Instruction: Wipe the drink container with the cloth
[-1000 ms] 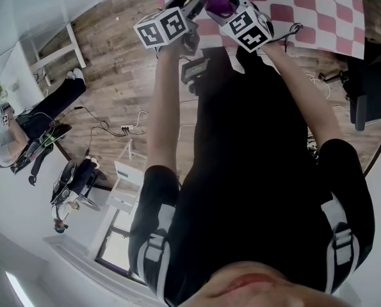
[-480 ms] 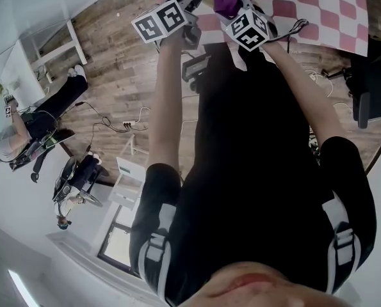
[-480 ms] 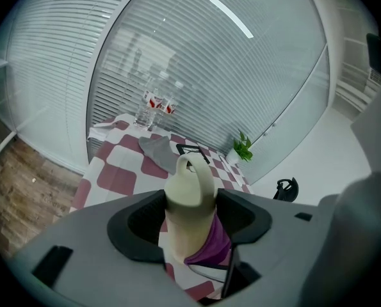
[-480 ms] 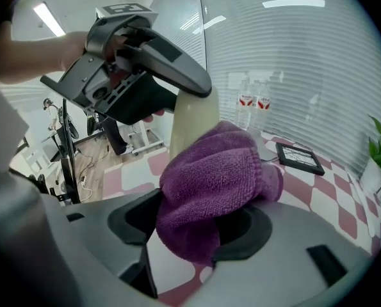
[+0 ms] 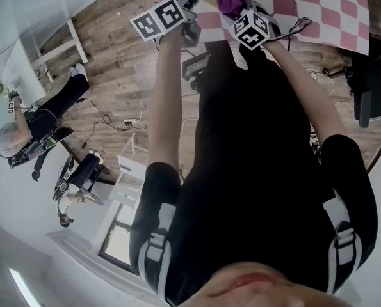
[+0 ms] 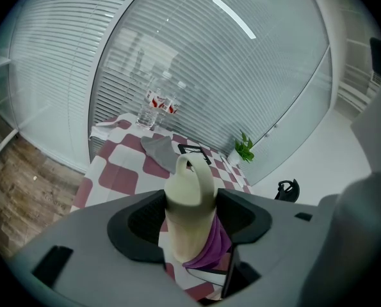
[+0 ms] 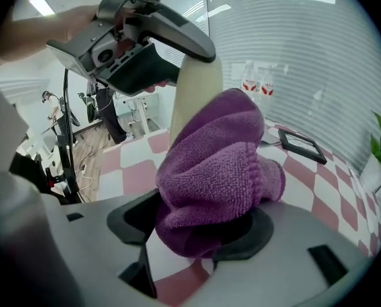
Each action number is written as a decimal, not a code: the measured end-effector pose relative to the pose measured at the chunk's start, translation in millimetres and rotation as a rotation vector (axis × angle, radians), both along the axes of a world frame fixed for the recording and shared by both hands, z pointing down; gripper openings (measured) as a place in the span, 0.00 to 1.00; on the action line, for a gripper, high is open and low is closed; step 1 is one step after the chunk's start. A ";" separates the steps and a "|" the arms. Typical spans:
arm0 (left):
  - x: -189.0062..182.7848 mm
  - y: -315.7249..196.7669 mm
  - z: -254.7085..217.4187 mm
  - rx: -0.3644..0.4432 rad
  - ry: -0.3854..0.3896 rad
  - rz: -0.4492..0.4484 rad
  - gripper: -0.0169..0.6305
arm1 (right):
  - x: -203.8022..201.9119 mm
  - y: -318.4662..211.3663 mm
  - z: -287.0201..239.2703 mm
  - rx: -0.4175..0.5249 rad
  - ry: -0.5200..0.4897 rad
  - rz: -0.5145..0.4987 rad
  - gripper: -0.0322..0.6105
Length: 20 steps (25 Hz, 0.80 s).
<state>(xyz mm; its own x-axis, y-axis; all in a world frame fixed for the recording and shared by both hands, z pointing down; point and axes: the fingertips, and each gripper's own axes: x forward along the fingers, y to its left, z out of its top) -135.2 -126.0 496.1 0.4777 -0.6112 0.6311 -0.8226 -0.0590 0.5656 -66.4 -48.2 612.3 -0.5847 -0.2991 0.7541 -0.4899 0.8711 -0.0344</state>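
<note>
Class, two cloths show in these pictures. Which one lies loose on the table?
The grey cloth, flat on the checked table beyond the cream container; the purple cloth is bunched between the right tool's opening jaws.

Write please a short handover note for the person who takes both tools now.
Left tool: shut on the cream plastic drink container, held above the red-and-white checked table.
Right tool: jaws opening, purple terry cloth between them, touching the container's side.
Done: cloth is against the container.
Left: how much is wiped cannot be told; finish wiping, then put both down.
</note>
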 end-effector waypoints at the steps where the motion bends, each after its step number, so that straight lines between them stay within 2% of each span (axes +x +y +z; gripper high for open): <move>1: 0.2 0.3 -0.1 0.000 -0.002 -0.001 0.45 | -0.3 -0.1 -0.1 0.005 0.009 -0.005 0.48; 5: 0.0 0.8 0.4 -0.011 -0.004 -0.020 0.45 | -3.9 -2.6 -5.9 0.032 0.026 -0.015 0.48; 11: 1.0 1.9 0.7 -0.025 -0.007 -0.021 0.45 | -17.5 -15.1 -34.3 0.096 -0.053 -0.021 0.49; 20: 2.8 3.4 -1.4 -0.011 -0.033 -0.024 0.45 | -39.8 -35.2 -73.3 0.183 -0.120 -0.039 0.51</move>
<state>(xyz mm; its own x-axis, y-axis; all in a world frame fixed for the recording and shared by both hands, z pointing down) -132.4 -122.5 494.7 0.4418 -0.6148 0.6534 -0.8420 -0.0328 0.5385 -106.2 -83.4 539.0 -0.6808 -0.4000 0.6136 -0.4573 0.8865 0.0705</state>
